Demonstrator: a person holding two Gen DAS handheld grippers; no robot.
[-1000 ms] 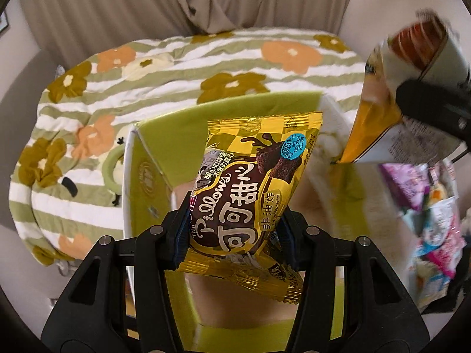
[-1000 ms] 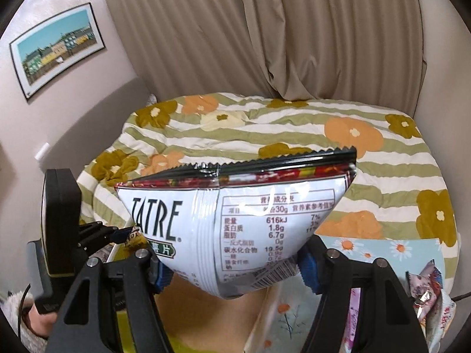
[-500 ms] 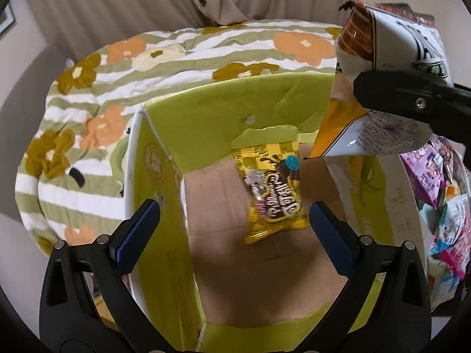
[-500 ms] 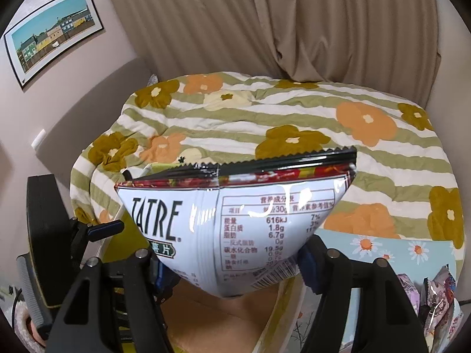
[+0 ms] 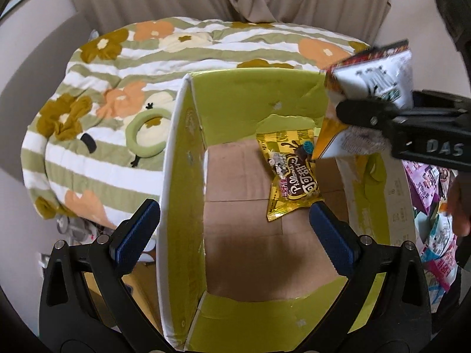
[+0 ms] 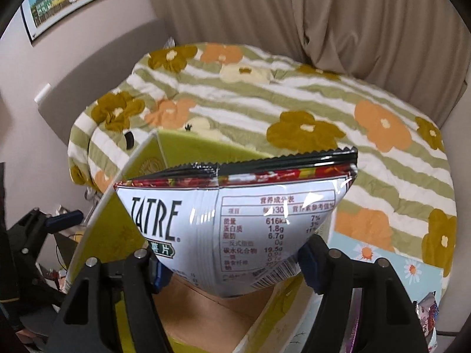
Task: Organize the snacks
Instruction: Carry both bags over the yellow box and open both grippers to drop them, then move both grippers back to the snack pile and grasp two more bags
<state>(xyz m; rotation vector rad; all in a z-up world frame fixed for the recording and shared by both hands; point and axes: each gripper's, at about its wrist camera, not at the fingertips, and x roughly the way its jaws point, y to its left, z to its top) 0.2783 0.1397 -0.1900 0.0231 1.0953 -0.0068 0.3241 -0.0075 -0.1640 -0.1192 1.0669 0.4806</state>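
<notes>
A yellow-green cardboard box (image 5: 182, 176) stands open in front of me. A yellow chocolate snack packet (image 5: 294, 182) lies on its brown floor near the far right. My left gripper (image 5: 232, 229) is open and empty above the box's near side. My right gripper (image 6: 229, 264) is shut on a white chip bag (image 6: 235, 223) and holds it over the box's right wall; the bag also shows in the left wrist view (image 5: 371, 88). The box shows below the bag in the right wrist view (image 6: 123, 206).
A pile of several loose snack packets (image 5: 435, 206) lies to the right of the box. A striped flowered quilt (image 5: 117, 88) covers the bed behind it. Curtains hang at the back.
My left gripper opened and let go of the yellow packet, which dropped onto the box floor. The left gripper then drew back. My right gripper moved the chip bag over the box.
</notes>
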